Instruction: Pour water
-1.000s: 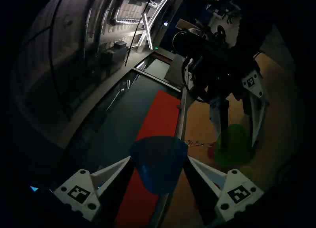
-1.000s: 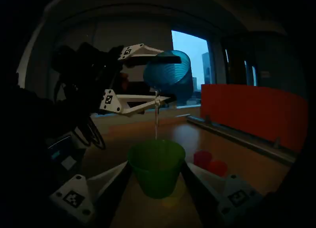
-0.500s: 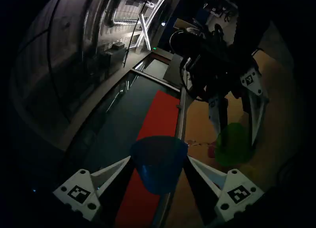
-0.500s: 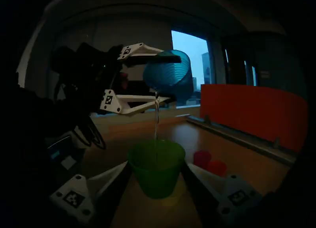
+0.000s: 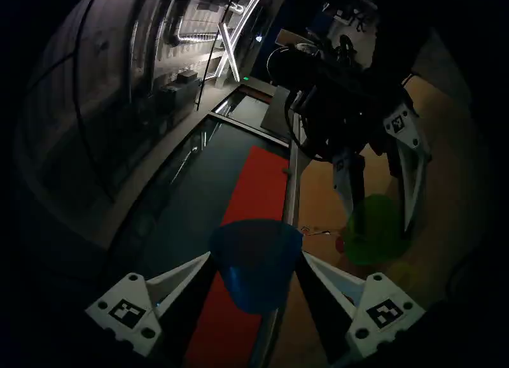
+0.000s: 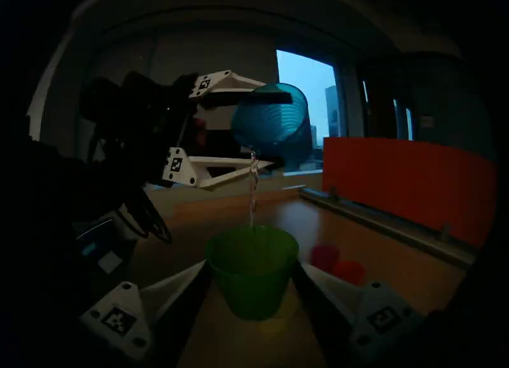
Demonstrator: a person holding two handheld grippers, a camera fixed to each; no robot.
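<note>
A: The left gripper (image 5: 256, 260) has its 2 fingers pinching the blue cup (image 6: 270, 123), 1 on each side, and the cup is tipped mouth-down, up above the green one.

B: And there's the water (image 6: 252, 190), a thin thread dropping from the blue cup's lower lip into the green cup (image 6: 252, 269). The right gripper (image 6: 252, 266) pinches that cup between both fingers, low over the table (image 6: 394, 266). Whether it rests on the wood, you can't tell from here.

A: So the pour is mid-flow by the look of it. What makes it a good one?

B: Line-up, mostly. The thread lands near the middle of the green cup's mouth, which is right where the person wants it. The lip should sit directly over that mouth, and the green cup shouldn't wander.

A: And the tilt?

B: Gentle. A thin thread like this suggests little splashing. A sudden tip would likely widen the stream and throw it past the rim.

A: Anything nearby to worry about?

B: 2 small red cups (image 6: 334, 261) sit on the table just beside the right finger, so a sideways nudge could knock them. How much water is left in the blue cup is hidden from both views.
</note>
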